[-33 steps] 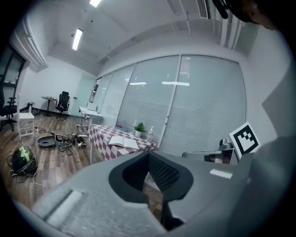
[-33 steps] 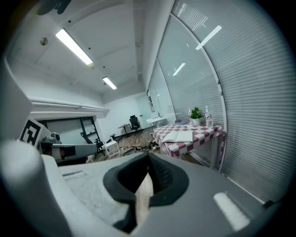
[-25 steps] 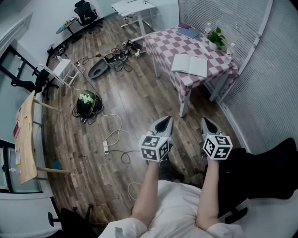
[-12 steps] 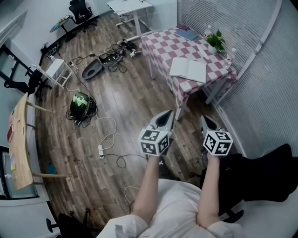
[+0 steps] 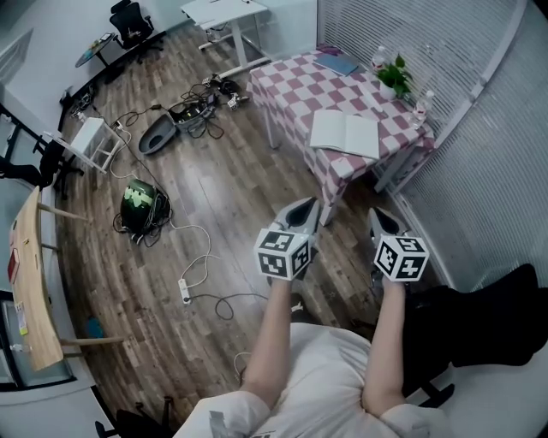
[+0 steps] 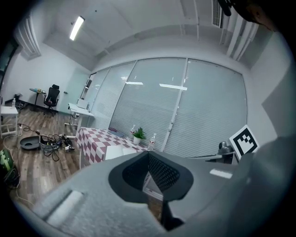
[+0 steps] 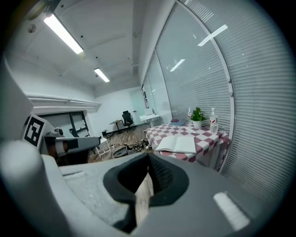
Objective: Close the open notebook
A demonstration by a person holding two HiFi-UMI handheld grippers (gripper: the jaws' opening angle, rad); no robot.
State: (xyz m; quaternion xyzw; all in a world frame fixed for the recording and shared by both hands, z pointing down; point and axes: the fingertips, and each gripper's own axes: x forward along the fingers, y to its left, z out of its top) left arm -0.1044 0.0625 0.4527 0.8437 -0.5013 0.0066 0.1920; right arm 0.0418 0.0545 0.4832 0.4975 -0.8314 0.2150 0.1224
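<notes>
Now | left claw clenched, empty | right claw clenched, empty | both side by side, aimed toward open notebook

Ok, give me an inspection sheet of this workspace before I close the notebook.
Surface: checkered table, apart from both grippers.
Job's things: notebook lying open on the table.
Clutter: potted plant, bottles, blue book on the table.
Grippers: left gripper and right gripper both shut, empty, over the floor.
Cables: loose cables and a power strip on the floor.
Surroundings: window blinds, office chair, white desk.
</notes>
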